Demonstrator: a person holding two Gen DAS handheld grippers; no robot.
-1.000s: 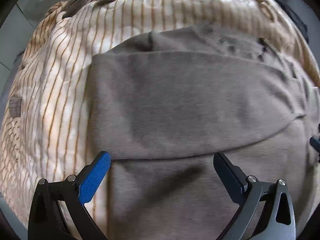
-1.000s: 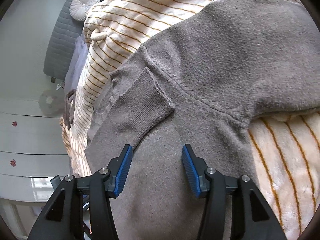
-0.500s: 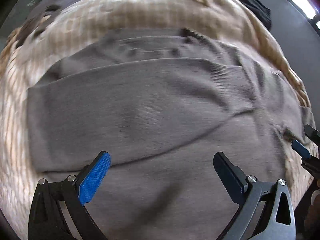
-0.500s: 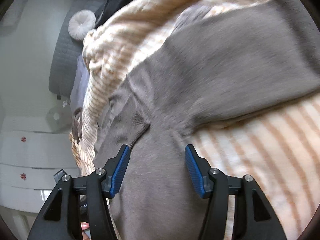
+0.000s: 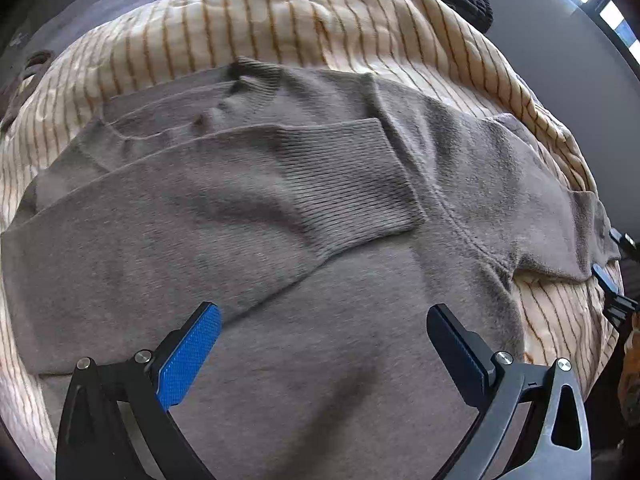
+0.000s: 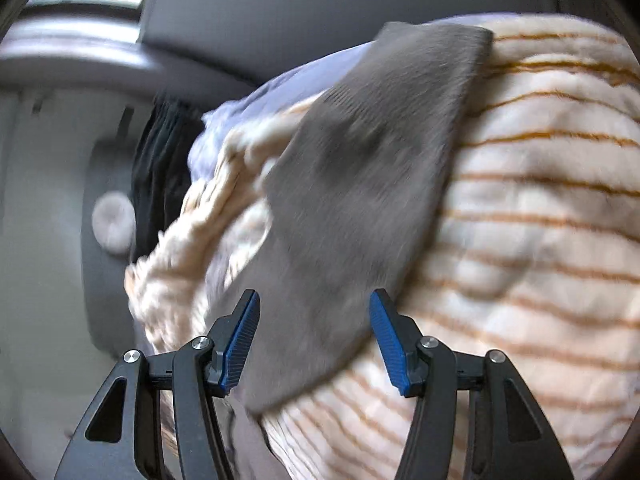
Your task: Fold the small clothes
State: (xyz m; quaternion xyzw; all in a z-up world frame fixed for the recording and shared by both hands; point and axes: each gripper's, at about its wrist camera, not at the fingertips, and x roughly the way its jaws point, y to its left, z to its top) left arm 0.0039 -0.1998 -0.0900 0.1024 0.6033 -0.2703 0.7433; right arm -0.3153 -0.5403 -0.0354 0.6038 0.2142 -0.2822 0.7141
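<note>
Grey sweater [image 5: 320, 320] lies spread flat on the striped blanket [image 5: 320, 28] of a bed. One sleeve [image 5: 248, 200] is already laid across the chest, ribbed cuff [image 5: 352, 184] near the far shoulder seam; we judge that's the 1st fold done.

L tongs [image 5: 320, 344] hover over the body w/ jaws wide apart, nothing between the pads, released.

R tongs [image 6: 312, 340], per the R wrist view, also released: pads stand either side of the other sleeve [image 6: 360, 184] w/o pressing on it. That sleeve stretches outward over the blanket, away from the body. View is blurred, so contact w/ cloth is unclear.

Our read: the R side is lined up along this sleeve to pinch it and bring it across like the 1st. L side is parked over the torso, prob. to pin cloth flat.
</note>
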